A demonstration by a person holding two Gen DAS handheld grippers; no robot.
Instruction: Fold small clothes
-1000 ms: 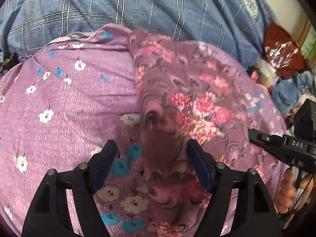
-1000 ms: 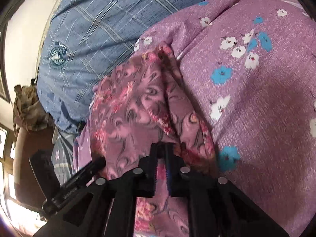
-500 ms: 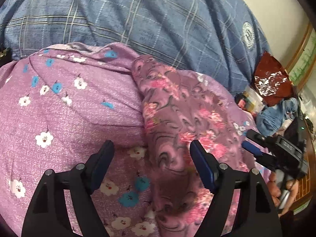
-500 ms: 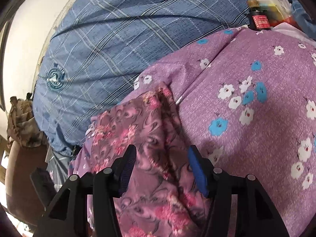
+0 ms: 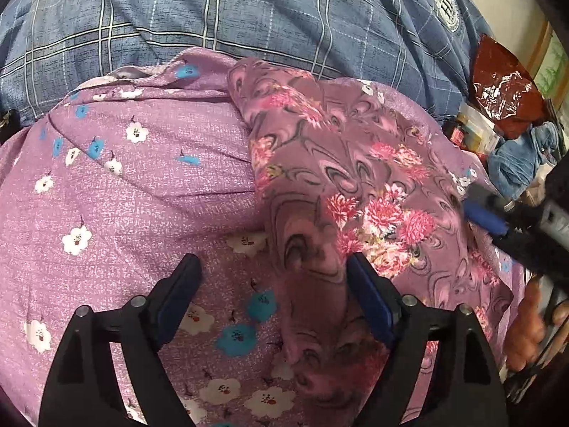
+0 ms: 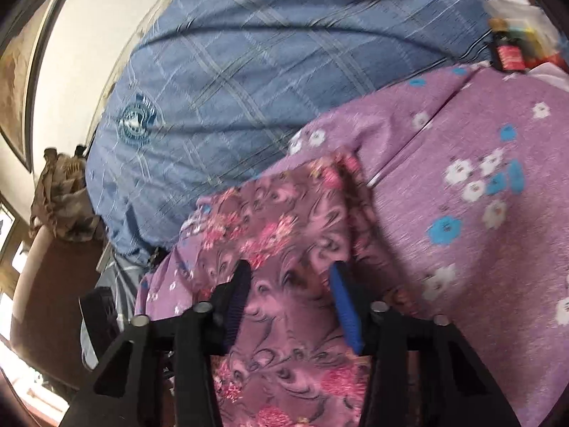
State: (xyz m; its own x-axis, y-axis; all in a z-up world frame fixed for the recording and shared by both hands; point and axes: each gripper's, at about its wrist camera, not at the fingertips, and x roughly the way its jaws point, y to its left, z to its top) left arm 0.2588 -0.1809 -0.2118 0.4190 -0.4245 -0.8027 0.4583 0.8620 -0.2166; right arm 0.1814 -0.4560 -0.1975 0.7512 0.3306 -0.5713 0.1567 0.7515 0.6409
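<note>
A small mauve garment with pink flowers [image 5: 341, 185] lies folded on a purple cloth with white and blue flowers [image 5: 135, 192]. My left gripper [image 5: 274, 277] is open and hovers over the garment's left edge, holding nothing. My right gripper [image 6: 290, 284] is open above the garment [image 6: 284, 227], holding nothing; it also shows at the right in the left wrist view [image 5: 498, 224], with a hand below it.
A blue plaid blanket [image 5: 249, 10] lies behind the purple cloth [image 6: 462, 185]. A red foil bag [image 5: 505, 85], blue clothing [image 5: 519, 160] and small items sit at the right. A dark bottle [image 6: 508, 53] stands at the far right; a brown chair [image 6: 49, 277] at the left.
My right gripper let go of the garment, opened and pulled back. My left gripper stayed open and shifted slightly over the garment's left edge.
</note>
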